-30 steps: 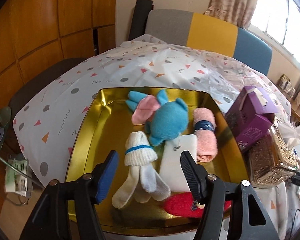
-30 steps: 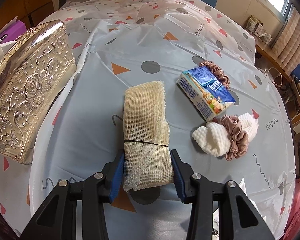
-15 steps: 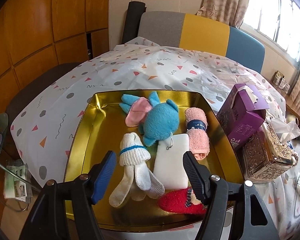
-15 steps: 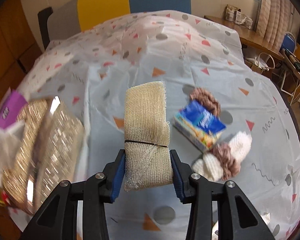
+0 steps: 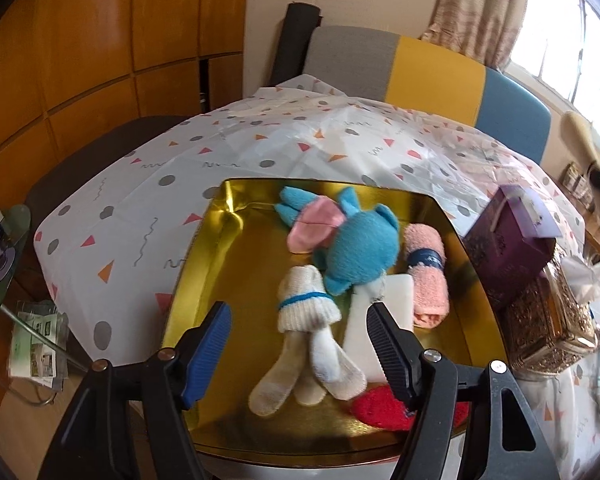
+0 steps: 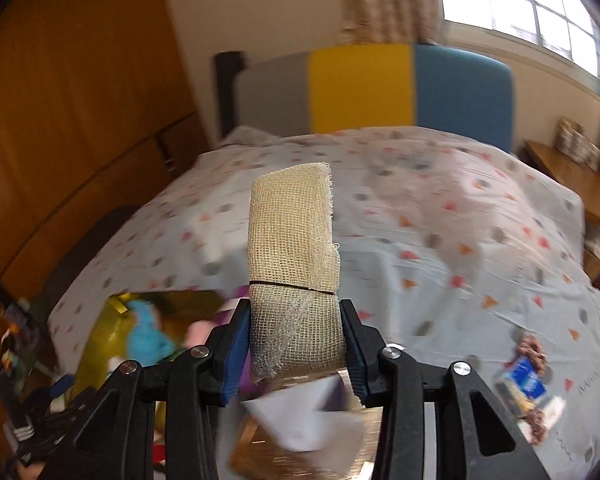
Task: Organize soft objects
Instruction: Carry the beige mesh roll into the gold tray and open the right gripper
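- I am holding the right gripper (image 6: pixel 294 344) clamped on the rolled gauze cloth (image 6: pixel 292 264), both pads pressing its lower end below the thin black band.
- The roll's long axis is running straight out along the fingers, its frayed top end standing free in the air above the patterned tablecloth (image 6: pixel 440 240).
- The gold tray (image 6: pixel 96 344) is lying low and to the left of this gripper, so I am judging the carry has to swing leftward and down.
- I am keeping the left gripper (image 5: pixel 298 340) spread and empty, hovering over the gold tray (image 5: pixel 204 264) above the white socks (image 5: pixel 306 332) and blue plush (image 5: pixel 360 248).
- The left hand is nearer the tray, yet the right one has the roll.
- Bare tray floor is showing on the left side.
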Demonstrator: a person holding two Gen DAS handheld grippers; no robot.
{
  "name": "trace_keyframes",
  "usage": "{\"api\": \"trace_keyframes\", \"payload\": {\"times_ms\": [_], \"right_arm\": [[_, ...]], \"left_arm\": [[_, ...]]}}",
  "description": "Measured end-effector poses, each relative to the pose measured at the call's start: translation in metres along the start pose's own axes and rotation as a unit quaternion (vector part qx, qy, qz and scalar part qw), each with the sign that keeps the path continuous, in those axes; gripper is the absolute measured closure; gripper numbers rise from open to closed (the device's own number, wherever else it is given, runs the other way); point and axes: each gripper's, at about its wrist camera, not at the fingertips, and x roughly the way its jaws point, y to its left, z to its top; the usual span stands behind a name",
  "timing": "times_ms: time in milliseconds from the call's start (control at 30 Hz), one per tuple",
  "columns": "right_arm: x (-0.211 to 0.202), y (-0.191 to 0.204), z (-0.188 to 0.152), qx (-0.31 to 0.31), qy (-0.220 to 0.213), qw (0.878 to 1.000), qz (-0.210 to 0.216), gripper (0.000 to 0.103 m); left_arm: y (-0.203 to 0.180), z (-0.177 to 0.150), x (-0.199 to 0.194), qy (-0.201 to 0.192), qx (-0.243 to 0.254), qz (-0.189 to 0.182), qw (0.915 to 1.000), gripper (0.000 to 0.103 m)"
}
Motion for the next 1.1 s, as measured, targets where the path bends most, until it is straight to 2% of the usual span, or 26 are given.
{"api": "trace_keyframes", "payload": {"times_ms": [100,200,300,400,467,733,833,900,1100], "right_arm": [[0.016,0.06,-0.021,-0.051,0.032,0.997,0.054,0.061],[0.037,0.101,-0.052,-0.073,0.073,0.991,0.084,0.061],[0.065,0.125,-0.08,-0.088,0.112,0.986,0.083,0.06],[0.095,0.131,-0.097,-0.095,0.145,0.984,0.048,0.06],[0.103,0.13,-0.107,-0.094,0.158,0.982,0.042,0.06],[0.111,0.13,-0.118,-0.104,0.164,0.98,0.033,0.059],[0.109,0.128,-0.118,-0.104,0.159,0.982,0.026,0.053],[0.106,0.126,-0.118,-0.102,0.154,0.983,0.025,0.045],[0.094,0.123,-0.115,-0.094,0.132,0.987,0.017,0.045]], "left_arm": [[0.007,0.002,-0.002,-0.005,-0.009,0.004,0.9999,0.032],[0.012,0.003,-0.004,-0.01,-0.014,0.008,0.9998,0.032],[0.014,0.002,-0.006,-0.011,-0.016,0.008,0.9998,0.031],[0.015,0.0,-0.005,-0.009,-0.015,0.009,0.9998,0.031],[0.016,-0.001,-0.004,-0.007,-0.016,0.009,0.9998,0.031],[0.014,-0.002,-0.005,-0.01,-0.013,0.008,0.9998,0.03],[0.013,-0.002,-0.006,-0.011,-0.012,0.008,0.9998,0.03],[0.012,-0.003,-0.007,-0.01,-0.011,0.008,0.9999,0.03],[0.011,-0.003,-0.01,-0.014,-0.009,0.009,0.9998,0.029]]}}
